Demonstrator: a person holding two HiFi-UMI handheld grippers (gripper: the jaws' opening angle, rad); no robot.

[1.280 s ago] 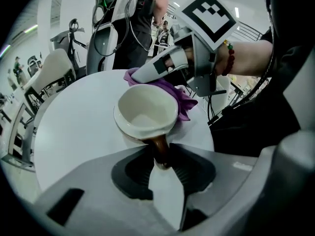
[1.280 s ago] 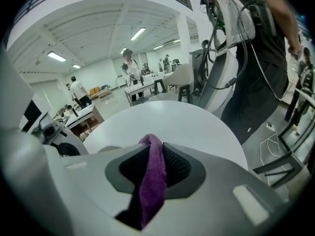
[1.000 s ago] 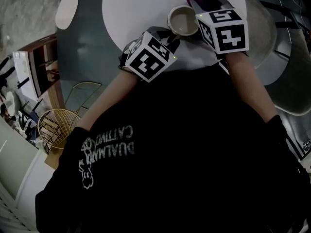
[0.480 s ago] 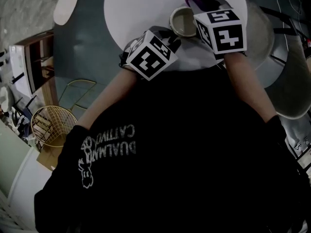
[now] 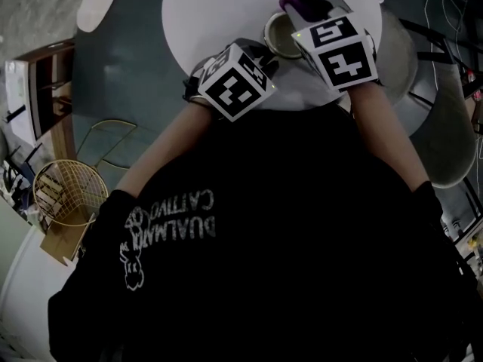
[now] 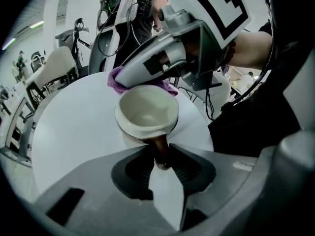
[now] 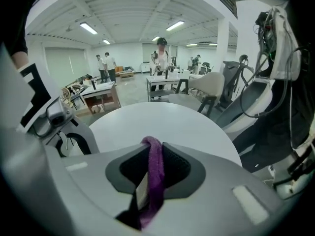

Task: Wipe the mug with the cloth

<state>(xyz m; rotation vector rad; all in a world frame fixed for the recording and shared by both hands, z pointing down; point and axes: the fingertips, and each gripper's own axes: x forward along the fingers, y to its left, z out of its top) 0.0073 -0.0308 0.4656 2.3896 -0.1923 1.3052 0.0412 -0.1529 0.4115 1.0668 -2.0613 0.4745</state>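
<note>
Wiping goes best w/ the mug (image 6: 147, 113) pinned: it stands upright on the white round table (image 6: 74, 127), near the person's edge, its brown handle (image 6: 160, 149) clamped between the left gripper's (image 6: 161, 163) jaws. The purple cloth (image 7: 153, 173) is pinched tight in the right gripper (image 7: 150, 154), which hangs at the mug's far rim, cloth bunched just beside it; can't tell if touching. Prob. best: hold the handle firm, press cloth onto the rim & sweep round in 1 smooth arc; pushing too hard could tip the mug.
</note>
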